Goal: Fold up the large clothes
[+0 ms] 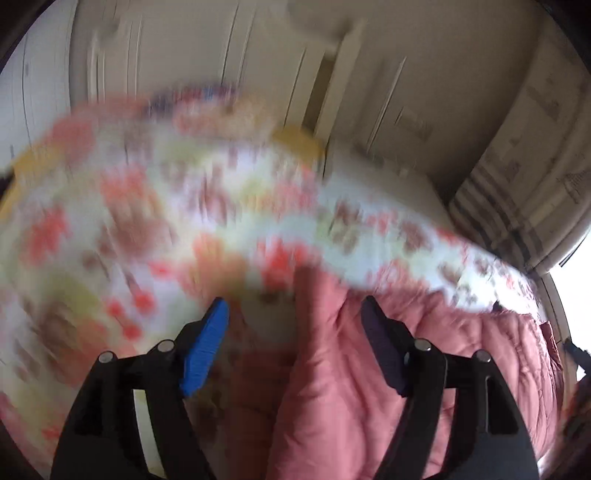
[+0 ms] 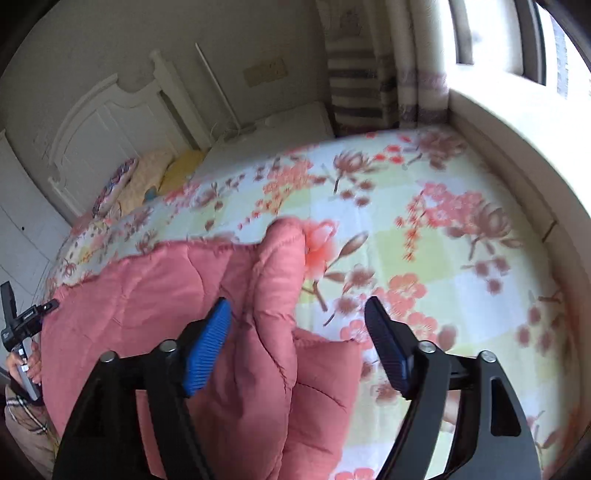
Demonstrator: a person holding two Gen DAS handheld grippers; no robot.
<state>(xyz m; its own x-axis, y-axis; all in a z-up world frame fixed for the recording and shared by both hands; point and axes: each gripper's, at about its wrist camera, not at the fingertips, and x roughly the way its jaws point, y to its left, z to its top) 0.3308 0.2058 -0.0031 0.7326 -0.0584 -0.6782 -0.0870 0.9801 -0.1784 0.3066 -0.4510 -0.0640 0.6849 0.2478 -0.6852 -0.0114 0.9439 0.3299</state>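
With both the left gripper (image 1: 295, 314) and right gripper (image 2: 299, 317) spread wide, gripping nothing, we hovered mid-fold over the pink quilted coat (image 2: 155, 288), needing a fresh edge-grab next.

Home bedroom: bed (image 2: 461, 184) with floral sheet fills the room, white panelled headboard (image 2: 107, 122) at its far end, pillows (image 2: 147, 177) against it, striped curtain (image 2: 358, 77) and window (image 2: 491, 33) beside the bed.
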